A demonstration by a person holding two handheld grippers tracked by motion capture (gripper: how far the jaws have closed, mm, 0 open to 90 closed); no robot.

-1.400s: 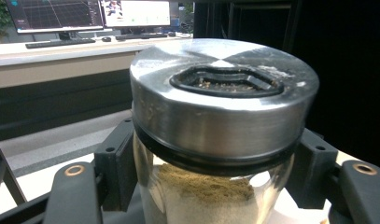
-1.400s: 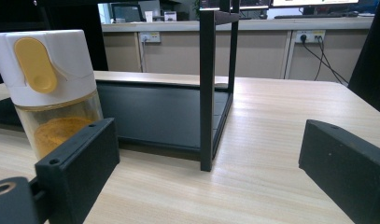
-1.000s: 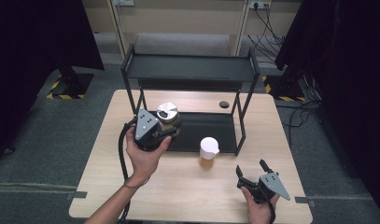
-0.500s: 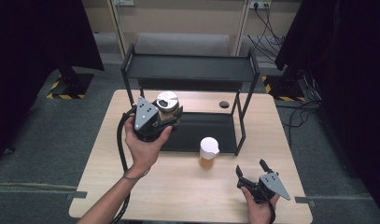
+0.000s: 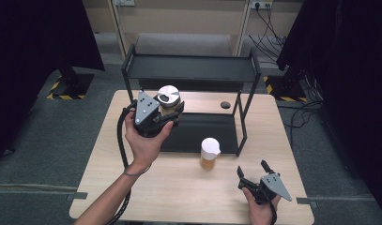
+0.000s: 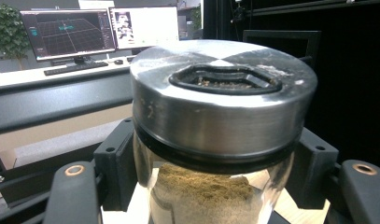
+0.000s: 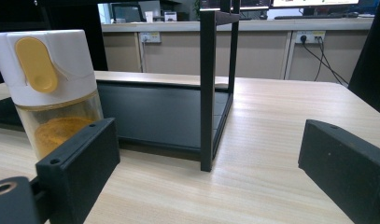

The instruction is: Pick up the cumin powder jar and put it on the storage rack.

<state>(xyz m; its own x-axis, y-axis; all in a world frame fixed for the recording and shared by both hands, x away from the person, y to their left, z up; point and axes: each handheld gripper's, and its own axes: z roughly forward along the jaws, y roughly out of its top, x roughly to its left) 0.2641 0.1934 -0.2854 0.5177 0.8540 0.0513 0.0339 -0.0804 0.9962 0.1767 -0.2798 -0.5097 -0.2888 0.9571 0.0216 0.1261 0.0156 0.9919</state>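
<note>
My left gripper (image 5: 172, 110) is shut on a glass spice jar (image 5: 168, 99) with a round metal lid, held upright in the air at the left front post of the black shelf rack (image 5: 191, 70). In the left gripper view the jar (image 6: 220, 140) holds brown powder, and both jaws press its glass sides under the lid. A second jar (image 5: 210, 153) with a white cap and orange powder stands on the table in front of the rack. My right gripper (image 5: 254, 170) rests low at the table's front right, open and holding nothing. This white-capped jar (image 7: 52, 88) appears left of the right gripper's jaws.
The rack has a black bottom tray (image 5: 198, 131) on the wooden table (image 5: 179, 187) and a top shelf on thin posts (image 7: 207, 88). A small dark round object (image 5: 225, 104) lies behind the tray. The table's front edge is near my right hand.
My left hand has lifted the metal-lidded jar upward and slightly toward the rack. The right gripper and the white-capped jar have stayed where they were.
</note>
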